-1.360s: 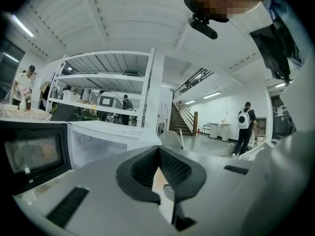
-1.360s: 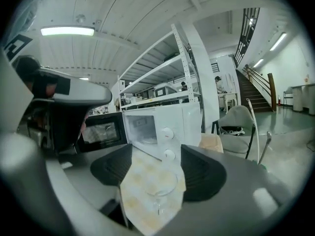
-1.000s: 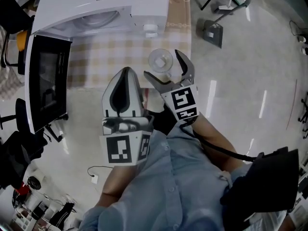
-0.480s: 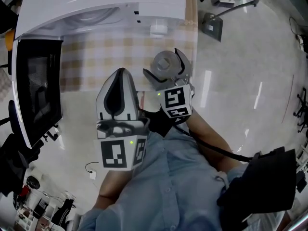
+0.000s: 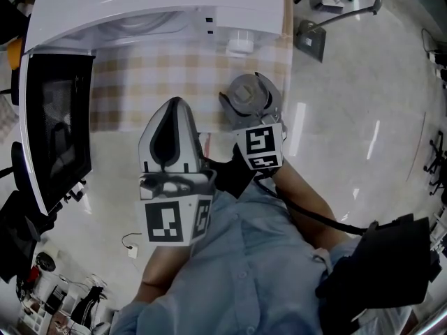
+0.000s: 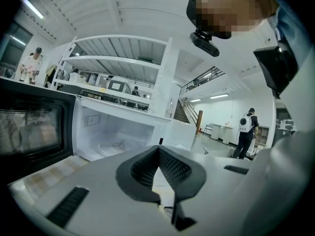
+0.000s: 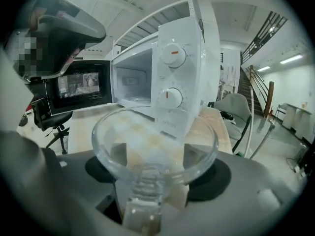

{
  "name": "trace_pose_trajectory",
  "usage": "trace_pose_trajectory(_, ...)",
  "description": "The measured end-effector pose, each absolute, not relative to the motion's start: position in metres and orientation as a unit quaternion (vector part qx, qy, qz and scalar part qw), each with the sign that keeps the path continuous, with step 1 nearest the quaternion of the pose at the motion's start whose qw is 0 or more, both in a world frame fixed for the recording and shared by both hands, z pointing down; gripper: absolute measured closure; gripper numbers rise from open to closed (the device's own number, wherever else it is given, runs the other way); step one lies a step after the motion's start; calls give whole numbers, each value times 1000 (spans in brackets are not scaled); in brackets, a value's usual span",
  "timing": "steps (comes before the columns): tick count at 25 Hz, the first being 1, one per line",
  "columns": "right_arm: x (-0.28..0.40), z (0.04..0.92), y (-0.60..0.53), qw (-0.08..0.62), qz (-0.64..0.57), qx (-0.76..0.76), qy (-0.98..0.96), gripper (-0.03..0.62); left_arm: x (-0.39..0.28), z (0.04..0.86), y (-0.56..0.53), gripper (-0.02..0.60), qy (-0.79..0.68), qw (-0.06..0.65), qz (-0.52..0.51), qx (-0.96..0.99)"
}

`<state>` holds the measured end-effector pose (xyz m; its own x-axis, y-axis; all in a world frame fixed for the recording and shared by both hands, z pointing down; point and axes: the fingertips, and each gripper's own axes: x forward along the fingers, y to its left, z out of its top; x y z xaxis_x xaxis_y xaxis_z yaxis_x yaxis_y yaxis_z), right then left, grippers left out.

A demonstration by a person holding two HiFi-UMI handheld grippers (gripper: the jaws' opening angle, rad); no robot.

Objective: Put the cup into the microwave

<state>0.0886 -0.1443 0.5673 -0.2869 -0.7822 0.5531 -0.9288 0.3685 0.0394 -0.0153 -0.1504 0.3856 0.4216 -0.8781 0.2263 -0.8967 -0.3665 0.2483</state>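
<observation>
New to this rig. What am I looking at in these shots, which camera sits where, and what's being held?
No robot here: a person holds a two-jaw gripper in each hand. The head view looks down from a camera on their head. The other two views ride on each gripper, looking along its jaws. On the checked tablecloth stands a white microwave, its door swung open. The right gripper has just been closing its jaws, which now clasp a clear glass cup. The left gripper is shut and empty.
</observation>
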Motion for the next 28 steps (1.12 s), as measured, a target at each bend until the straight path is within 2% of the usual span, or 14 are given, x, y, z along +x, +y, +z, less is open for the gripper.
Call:
trace_pose_trajectory(10,80,538,-151,239,153,532,-798,223,-26,370,-151,581,-547,149,30,823)
trace_pose_trajectory(17,40,506,-158,236,137,504,-819,223,-54,350,-155,581,-566,121,23,815)
trace_pose_trajectory(28,-37,485,-189,240,122,459,-847,223,-116,342,-171,581,-589,139,26,796)
